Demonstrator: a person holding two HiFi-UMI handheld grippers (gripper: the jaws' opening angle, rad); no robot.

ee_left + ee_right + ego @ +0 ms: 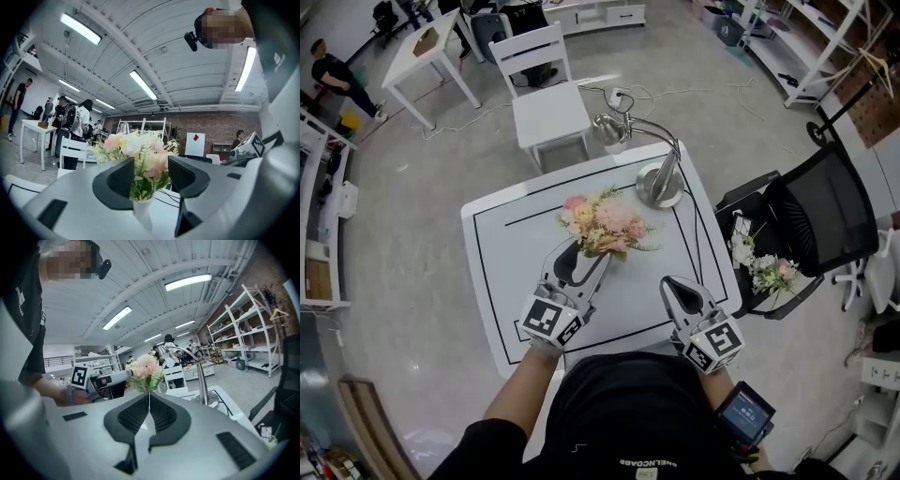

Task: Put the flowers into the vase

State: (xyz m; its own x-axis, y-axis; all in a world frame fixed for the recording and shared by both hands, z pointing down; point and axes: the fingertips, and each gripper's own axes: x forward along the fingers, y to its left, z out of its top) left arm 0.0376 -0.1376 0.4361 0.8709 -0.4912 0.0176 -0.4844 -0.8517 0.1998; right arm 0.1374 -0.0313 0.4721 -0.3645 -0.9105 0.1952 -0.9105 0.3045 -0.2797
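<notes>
- Currently a bunch of pink, cream and white flowers (605, 225) stands upright in a narrow white vase (142, 211) near the middle of a white surface (506, 281) marked with black lines. For this bunch the task looks essentially done.
- The left gripper (151, 176) points level at the vase. Its jaws are partly apart, with the leafy stems and the vase neck between them. The pads do not seem to press on either, so nothing is gripped.
- The right gripper (149, 411) hovers over the near right part of the surface, well apart from the vase, with its jaws closed together and empty.
- Handling, as a judgement: the flowers look light and soft, with petals that would crush easily. The safest hold is low on the bundled stems, just above the vase mouth. The vase looks smooth, slim and top-heavy, so a sideways nudge could tip it.
- A silver lamp (661, 183) stands just behind the flowers. A second bunch (764, 267) lies on a black chair (825, 216) to the right.
- Hard to make out: in the head view the blooms cover the vase completely. In the left gripper view the gripper's own body cuts off the vase's base. Whether the flowers are real or artificial cannot be told.
</notes>
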